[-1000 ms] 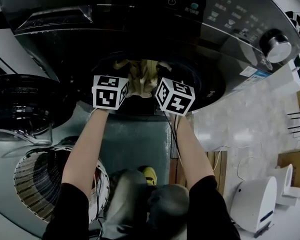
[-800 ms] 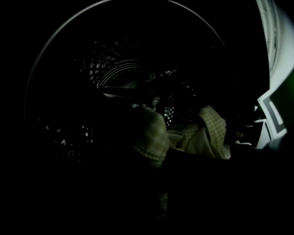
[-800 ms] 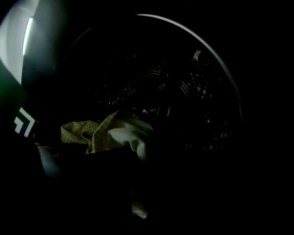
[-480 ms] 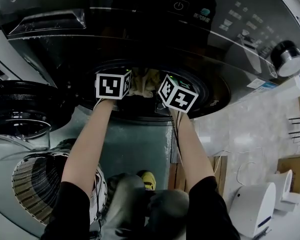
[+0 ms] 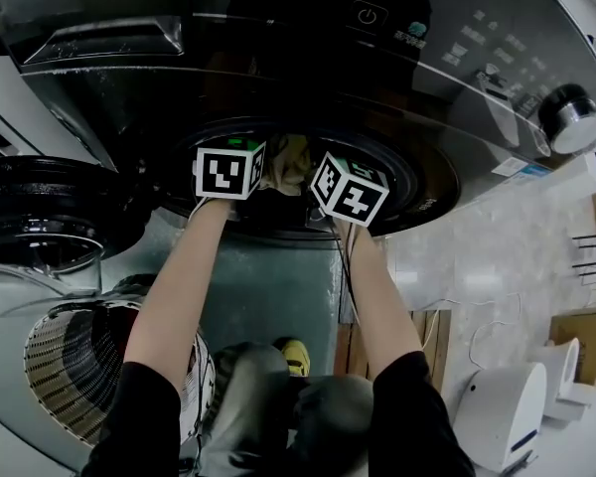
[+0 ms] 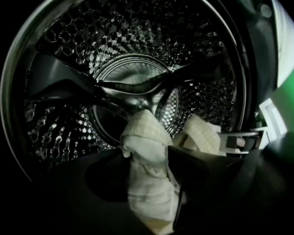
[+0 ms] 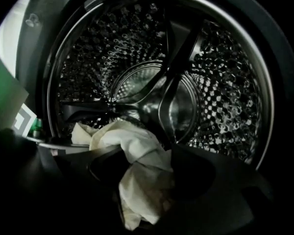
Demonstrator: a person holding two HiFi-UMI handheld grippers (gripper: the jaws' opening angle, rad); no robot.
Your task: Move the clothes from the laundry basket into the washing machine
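Cream cloth (image 6: pixel 146 195) sits between opening jaws of left gripper (image 6: pixel 144 153) and right gripper (image 7: pixel 146 160), drum (image 6: pixel 137 43) just ahead: releasing; next, withdraw back to basket (image 5: pixel 70 366).

Head view: looking steeply down from above, facing front of washing machine (image 5: pixel 308 58), hanging close (forearms (image 5: pixel 174 296) filling lower frame). Left gripper view and right gripper view: both sitting just outside drum (image 6: pixel 132 28), peering straight in, very near. Both sharing drum back wall and pale cloth (image 6: pixel 147 180). Head view catching same cloth from above.
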